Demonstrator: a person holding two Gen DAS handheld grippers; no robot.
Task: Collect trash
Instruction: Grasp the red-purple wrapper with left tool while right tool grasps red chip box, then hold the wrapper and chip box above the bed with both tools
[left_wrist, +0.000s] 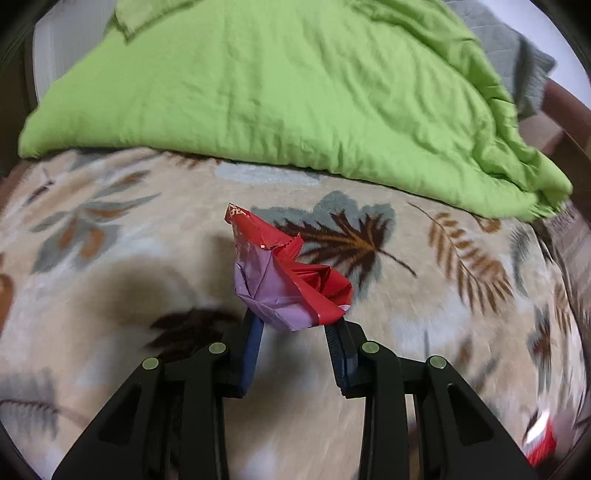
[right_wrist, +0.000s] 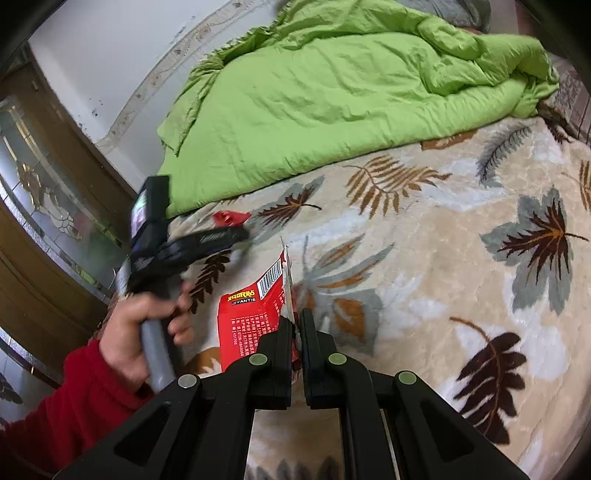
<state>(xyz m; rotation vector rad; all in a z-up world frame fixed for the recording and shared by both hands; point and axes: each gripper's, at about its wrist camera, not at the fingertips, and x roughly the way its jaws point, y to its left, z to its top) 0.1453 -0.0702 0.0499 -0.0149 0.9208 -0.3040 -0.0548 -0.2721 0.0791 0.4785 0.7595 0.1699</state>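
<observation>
Our left claw (left_wrist: 295, 325) clenched on a crumpled red-and-lilac foil wrapper (left_wrist: 286, 275) over the leaf-patterned fleece bed blanket (left_wrist: 424, 332), our right claw (right_wrist: 297, 321) grasping a flat red snack packet (right_wrist: 255, 314), green quilt (left_wrist: 277, 92) at twelve o'clock

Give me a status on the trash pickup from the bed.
Done: nothing visibly binned; no bin shows. In hand: the right gripper is shut on a red packet, and the left gripper pinches a crumpled red wrapper, lifted off the blanket. Left: both pieces still need dropping off. No other loose trash is visible on the blanket or near the green quilt.
</observation>
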